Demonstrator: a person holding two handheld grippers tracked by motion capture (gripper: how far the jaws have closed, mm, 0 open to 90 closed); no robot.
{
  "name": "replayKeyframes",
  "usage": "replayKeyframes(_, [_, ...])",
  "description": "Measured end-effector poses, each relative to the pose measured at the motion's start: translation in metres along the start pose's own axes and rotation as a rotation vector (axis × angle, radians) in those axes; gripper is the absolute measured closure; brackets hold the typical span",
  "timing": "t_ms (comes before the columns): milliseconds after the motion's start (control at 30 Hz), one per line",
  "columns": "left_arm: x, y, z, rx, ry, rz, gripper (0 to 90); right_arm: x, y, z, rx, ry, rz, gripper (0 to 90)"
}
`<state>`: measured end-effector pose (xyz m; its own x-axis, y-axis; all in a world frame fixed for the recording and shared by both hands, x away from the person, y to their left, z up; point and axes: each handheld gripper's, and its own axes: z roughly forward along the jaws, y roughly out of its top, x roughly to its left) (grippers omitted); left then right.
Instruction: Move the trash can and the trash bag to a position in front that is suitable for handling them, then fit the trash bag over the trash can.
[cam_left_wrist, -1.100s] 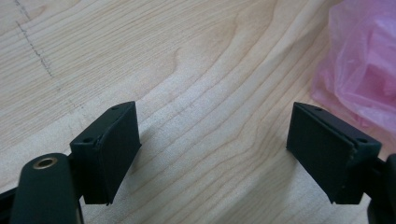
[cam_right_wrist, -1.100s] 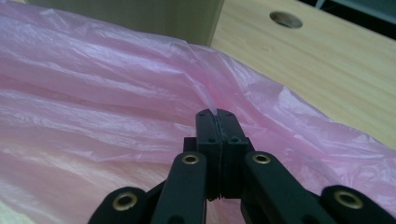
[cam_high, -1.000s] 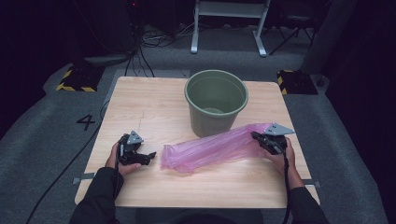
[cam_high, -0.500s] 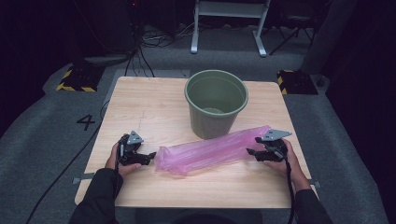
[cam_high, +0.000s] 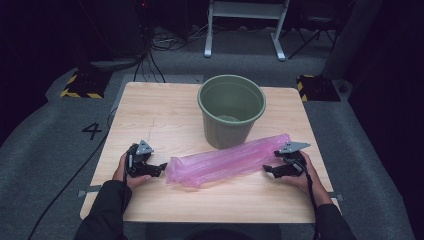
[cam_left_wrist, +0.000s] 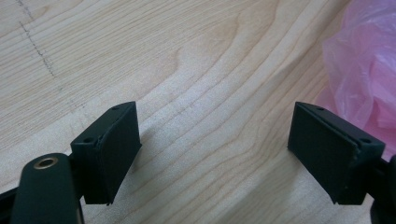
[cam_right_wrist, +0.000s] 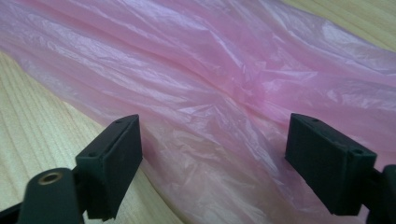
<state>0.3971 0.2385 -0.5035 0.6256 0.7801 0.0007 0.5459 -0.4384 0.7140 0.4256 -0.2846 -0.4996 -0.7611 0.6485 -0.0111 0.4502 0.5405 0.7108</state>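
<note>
Pink bag flat on bench, both grippers off it.

Pink plastic bag (cam_high: 227, 161) lies stretched across the bench (cam_high: 165, 115) just in front of the green bucket (cam_high: 231, 109). Right gripper (cam_high: 272, 169) sits at its R end, jaws just opened wide, film lying between them but not pinched. Left gripper (cam_high: 159, 169) rests near the L end, jaws spread w/ bare wood between.
</note>
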Motion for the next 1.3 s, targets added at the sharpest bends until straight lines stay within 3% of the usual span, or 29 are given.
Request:
replayKeyframes(100, [0.0, 0.0, 0.0, 0.0, 0.001, 0.0, 16.7, 0.0, 0.0, -0.001, -0.009, 0.005, -0.003, 29.4])
replayKeyframes(367, [0.0, 0.0, 0.0, -0.002, 0.0, -0.001, 16.6, -0.007, -0.002, -0.006, -0.034, -0.014, 0.015, 65.9])
replayKeyframes(467, [0.0, 0.0, 0.0, -0.001, 0.001, 0.0, 16.7, -0.008, -0.002, -0.007, -0.032, -0.033, 0.01, 77.6])
replayKeyframes(533, [0.0, 0.0, 0.0, -0.001, 0.001, -0.002, 16.6, -0.007, -0.001, -0.007, -0.02, -0.07, -0.022, 84.6])
replayKeyframes(633, [0.0, 0.0, 0.001, -0.001, 0.0, -0.004, 16.5, -0.007, 0.0, -0.009, -0.02, -0.104, -0.043, 88.3])
replayKeyframes(700, [0.0, 0.001, 0.001, -0.002, 0.0, -0.007, 16.3, -0.007, 0.001, -0.015, -0.063, -0.104, -0.046, 88.9])
replayKeyframes(900, [0.0, 0.001, 0.002, -0.002, -0.002, -0.004, 16.1, 0.003, 0.01, -0.03, -0.138, -0.177, -0.119, 89.0])
replayKeyframes(1000, [-0.001, 0.004, 0.001, 0.014, 0.003, -0.006, 16.7, 0.006, 0.018, -0.04, -0.193, -0.187, -0.119, 89.0])
replayKeyframes(1100, [-0.006, 0.011, -0.001, 0.028, 0.022, 0.018, 19.5, 0.01, 0.027, -0.051, -0.237, -0.195, -0.13, 89.0])
replayKeyframes(1133, [-0.009, 0.016, -0.005, 0.017, 0.015, 0.02, 19.2, 0.012, 0.03, -0.055, -0.251, -0.201, -0.138, 89.0])
replayKeyframes(1200, [-0.018, 0.029, -0.017, -0.055, -0.032, 0.014, 19.7, 0.017, 0.037, -0.062, -0.262, -0.217, -0.171, 89.1])
replayKeyframes(1300, [-0.037, 0.049, -0.032, -0.119, -0.07, 0.063, 19.9, 0.023, 0.046, -0.072, -0.281, -0.24, -0.204, 89.1])
